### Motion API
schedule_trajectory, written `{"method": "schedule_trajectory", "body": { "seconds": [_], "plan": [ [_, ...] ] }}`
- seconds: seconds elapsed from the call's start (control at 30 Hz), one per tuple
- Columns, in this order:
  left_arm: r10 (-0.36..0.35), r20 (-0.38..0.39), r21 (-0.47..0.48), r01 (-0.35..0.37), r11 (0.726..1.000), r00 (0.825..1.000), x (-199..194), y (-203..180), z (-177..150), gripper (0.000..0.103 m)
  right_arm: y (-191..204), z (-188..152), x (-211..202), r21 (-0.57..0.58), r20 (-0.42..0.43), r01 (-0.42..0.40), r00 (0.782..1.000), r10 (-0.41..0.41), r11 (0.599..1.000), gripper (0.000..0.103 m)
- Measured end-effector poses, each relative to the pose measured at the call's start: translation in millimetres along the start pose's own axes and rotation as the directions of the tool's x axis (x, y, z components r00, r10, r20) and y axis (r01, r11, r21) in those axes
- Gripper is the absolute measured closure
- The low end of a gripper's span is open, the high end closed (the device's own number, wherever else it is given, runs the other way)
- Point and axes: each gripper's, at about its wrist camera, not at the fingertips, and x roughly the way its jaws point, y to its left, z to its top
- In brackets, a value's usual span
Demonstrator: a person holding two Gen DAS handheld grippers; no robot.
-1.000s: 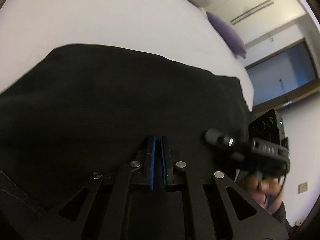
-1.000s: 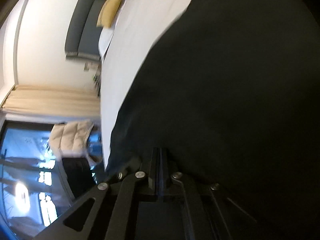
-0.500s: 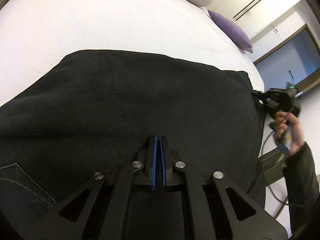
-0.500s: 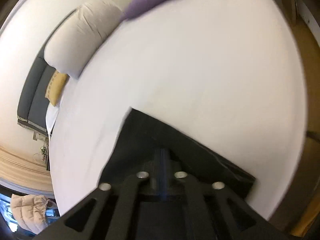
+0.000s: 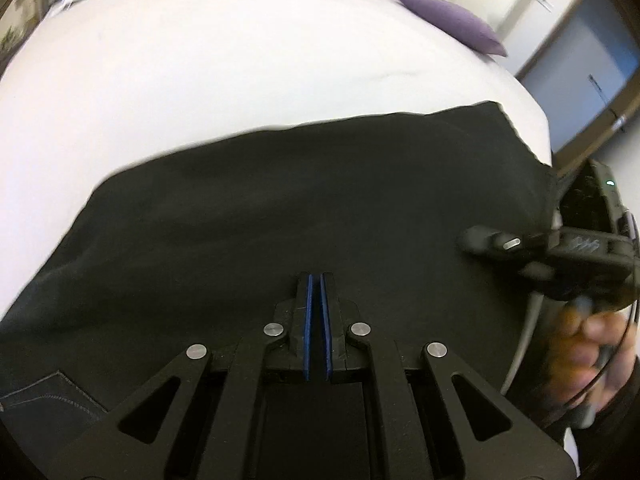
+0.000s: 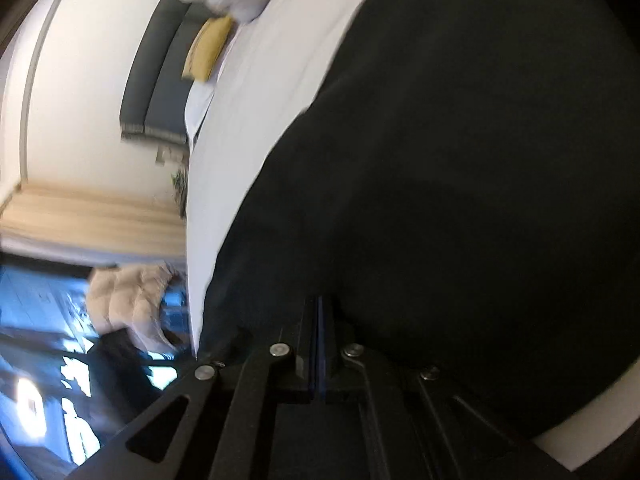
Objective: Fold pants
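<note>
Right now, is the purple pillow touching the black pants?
Apart. The left wrist view shows bare white bed between the purple pillow and the black pants.

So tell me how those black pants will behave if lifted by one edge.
The black pants lie flat and follow the white bed, so they would probably hang limp. The cloth looks thick and matte, so it is likely fairly heavy and unlikely to slip.

The pants (image 5: 320, 208) lay spread on the bed (image 5: 200, 80); pillows (image 5: 452, 20) sat behind them at the far end. The right gripper (image 5: 472, 240) hung over their right edge; the left gripper (image 5: 316, 284) stood before their near side.
</note>
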Motion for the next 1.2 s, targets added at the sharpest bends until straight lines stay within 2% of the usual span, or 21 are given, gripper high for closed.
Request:
{"method": "schedule_trajectory", "body": {
  "seconds": [0.07, 0.1, 0.2, 0.23, 0.27, 0.3, 0.33, 0.37, 0.4, 0.43, 0.53, 0.57, 0.67, 0.73, 0.8, 0.9, 1.07, 1.2],
  "plan": [
    [-0.015, 0.013, -0.057, 0.015, 0.998, 1.000, 0.4, 17.7, 1.2, 0.098, 0.5, 15.7, -22.4, -0.069, 0.079, 0.100, 0.992, -0.094, 0.993, 0.103],
    [0.005, 0.020, -0.065, -0.004, 0.998, 1.000, -2.8, 23.8, 1.6, 0.098, -7.2, 16.0, -35.1, -0.058, 0.110, 0.115, 0.988, -0.109, 0.992, 0.103],
    [0.067, 0.040, -0.102, -0.062, 0.993, 0.997, -14.3, 46.9, -1.4, 0.098, -42.4, 40.4, -80.1, 0.062, 0.218, 0.123, 0.967, -0.133, 0.991, 0.103],
    [0.074, 0.047, -0.145, -0.066, 0.987, 0.996, -19.6, 58.9, -3.0, 0.098, -51.7, 47.1, -106.1, 0.098, 0.278, 0.154, 0.944, -0.176, 0.983, 0.101],
    [0.096, 0.062, -0.184, -0.083, 0.979, 0.994, -27.7, 69.5, -4.3, 0.098, -55.1, 48.6, -123.9, 0.122, 0.320, 0.163, 0.927, -0.195, 0.979, 0.082],
    [0.131, 0.073, -0.200, -0.114, 0.973, 0.989, -34.2, 73.4, -4.4, 0.098, -58.3, 48.5, -143.1, 0.146, 0.358, 0.159, 0.912, -0.202, 0.976, 0.068],
    [0.150, 0.092, -0.209, -0.129, 0.969, 0.984, -42.1, 75.0, -4.1, 0.098, -62.2, 45.6, -162.8, 0.165, 0.400, 0.133, 0.896, -0.190, 0.977, 0.044],
    [0.164, 0.108, -0.220, -0.137, 0.966, 0.981, -49.9, 72.7, -2.5, 0.098, -64.3, 40.4, -185.4, 0.175, 0.453, 0.105, 0.874, -0.175, 0.979, 0.036],
    [0.155, 0.125, -0.224, -0.125, 0.967, 0.980, -54.9, 68.7, -1.2, 0.098, -64.3, 35.4, -200.2, 0.173, 0.488, 0.096, 0.856, -0.170, 0.980, 0.036],
    [0.124, 0.150, -0.220, -0.089, 0.971, 0.981, -58.6, 59.0, 1.1, 0.098, -65.1, 32.6, -209.8, 0.166, 0.505, 0.089, 0.848, -0.162, 0.982, 0.036],
    [0.011, 0.154, -0.139, 0.011, 0.990, 0.988, -44.7, 2.3, 10.4, 0.098, -79.0, 21.8, -214.6, 0.193, 0.488, 0.012, 0.866, -0.107, 0.981, 0.037],
    [-0.013, 0.140, -0.115, 0.030, 0.993, 0.990, -35.9, -13.3, 11.5, 0.098, -92.2, 29.8, -212.9, 0.223, 0.469, -0.024, 0.879, -0.086, 0.975, 0.039],
    [-0.062, 0.063, -0.072, 0.066, 0.995, 0.996, 0.2, -52.7, 9.8, 0.098, -106.5, 26.7, -186.1, 0.271, 0.442, -0.065, 0.895, -0.064, 0.960, 0.044],
    [-0.045, 0.018, -0.055, 0.046, 0.997, 0.999, 25.0, -68.8, 4.9, 0.098, -113.7, 32.7, -170.6, 0.287, 0.413, -0.093, 0.910, -0.036, 0.953, 0.047],
    [-0.053, 0.028, -0.065, 0.054, 0.996, 0.998, 35.6, -78.8, 6.4, 0.098, -120.0, 44.8, -158.4, 0.323, 0.403, -0.115, 0.915, -0.026, 0.939, 0.047],
    [-0.083, 0.005, -0.095, 0.083, 0.992, 0.997, 48.2, -81.2, 15.1, 0.098, -126.2, 49.5, -160.7, 0.338, 0.428, -0.170, 0.904, 0.009, 0.926, 0.047],
    [0.005, -0.002, -0.029, -0.006, 1.000, 1.000, 47.7, -90.8, 7.6, 0.098, -121.9, 62.7, -159.9, 0.319, 0.447, -0.213, 0.893, 0.051, 0.924, 0.048],
    [0.017, 0.004, -0.012, -0.017, 1.000, 1.000, 50.9, -95.8, 4.4, 0.098, -123.2, 67.3, -159.3, 0.309, 0.461, -0.249, 0.883, 0.085, 0.918, 0.055]
  ]
}}
